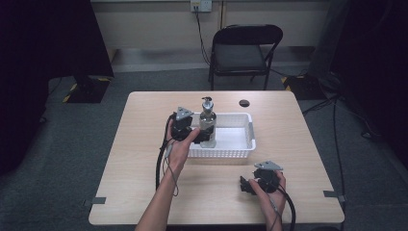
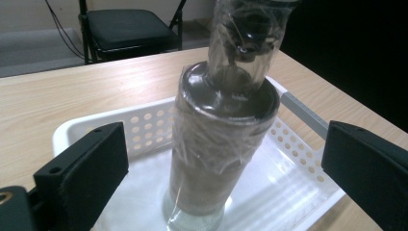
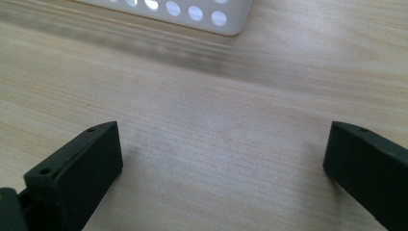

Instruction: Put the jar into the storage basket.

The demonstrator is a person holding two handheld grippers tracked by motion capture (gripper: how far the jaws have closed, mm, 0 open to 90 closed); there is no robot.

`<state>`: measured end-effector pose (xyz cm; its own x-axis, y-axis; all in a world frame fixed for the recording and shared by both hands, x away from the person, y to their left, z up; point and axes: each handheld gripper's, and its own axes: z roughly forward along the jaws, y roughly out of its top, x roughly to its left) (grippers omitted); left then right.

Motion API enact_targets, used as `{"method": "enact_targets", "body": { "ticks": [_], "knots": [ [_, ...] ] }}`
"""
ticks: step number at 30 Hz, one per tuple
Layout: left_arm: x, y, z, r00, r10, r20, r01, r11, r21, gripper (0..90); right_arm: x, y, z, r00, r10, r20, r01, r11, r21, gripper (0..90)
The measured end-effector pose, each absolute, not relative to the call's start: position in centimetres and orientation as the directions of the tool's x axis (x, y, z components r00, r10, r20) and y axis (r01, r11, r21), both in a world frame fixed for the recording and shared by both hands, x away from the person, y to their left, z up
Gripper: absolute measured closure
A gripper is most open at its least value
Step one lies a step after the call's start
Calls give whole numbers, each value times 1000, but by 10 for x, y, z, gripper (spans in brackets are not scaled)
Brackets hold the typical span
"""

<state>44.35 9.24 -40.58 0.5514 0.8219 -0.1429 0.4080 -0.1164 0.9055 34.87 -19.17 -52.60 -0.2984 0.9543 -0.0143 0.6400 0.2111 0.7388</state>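
A clear pump bottle [image 1: 208, 126] wrapped in plastic film, with a dark pump head, stands upright at the left end of a white perforated basket [image 1: 239, 152]. My left gripper [image 1: 197, 133] is at the basket's left end and is open. In the left gripper view its jaws stand wide on either side of the bottle [image 2: 226, 110], apart from it, with the basket [image 2: 144, 126] behind. My right gripper [image 1: 246, 185] is held low over the table's front right, open. In the right gripper view nothing lies between the jaws but bare wood, and a corner of the basket [image 3: 211, 19] is ahead.
The wooden table [image 1: 144, 159] has a small dark round hole [image 1: 244, 103] near its far edge. A black folding chair [image 1: 245, 48] stands beyond the table. Black cables trail from both grippers toward the front edge.
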Motion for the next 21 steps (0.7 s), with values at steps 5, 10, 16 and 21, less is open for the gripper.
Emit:
{"method": "enact_targets", "body": {
  "ticks": [5, 10, 16, 21],
  "knots": [
    [433, 101, -408, 516, 846, -137, 405, -100, 909, 19, 349, -192, -526, -298, 954, -14, 640, 211, 739, 0],
    [422, 107, -413, 511, 850, -130, 406, -106, 908, 17, 349, -192, -526, -298, 954, -14, 640, 211, 739, 0],
    [400, 118, -421, 485, 861, -151, 416, -76, 906, 17, 349, -192, -526, -298, 954, -14, 640, 211, 739, 0],
    [388, 127, -425, 462, 874, -149, 410, -62, 910, 16, 349, -192, -526, -298, 954, -14, 640, 211, 739, 0]
  ]
}}
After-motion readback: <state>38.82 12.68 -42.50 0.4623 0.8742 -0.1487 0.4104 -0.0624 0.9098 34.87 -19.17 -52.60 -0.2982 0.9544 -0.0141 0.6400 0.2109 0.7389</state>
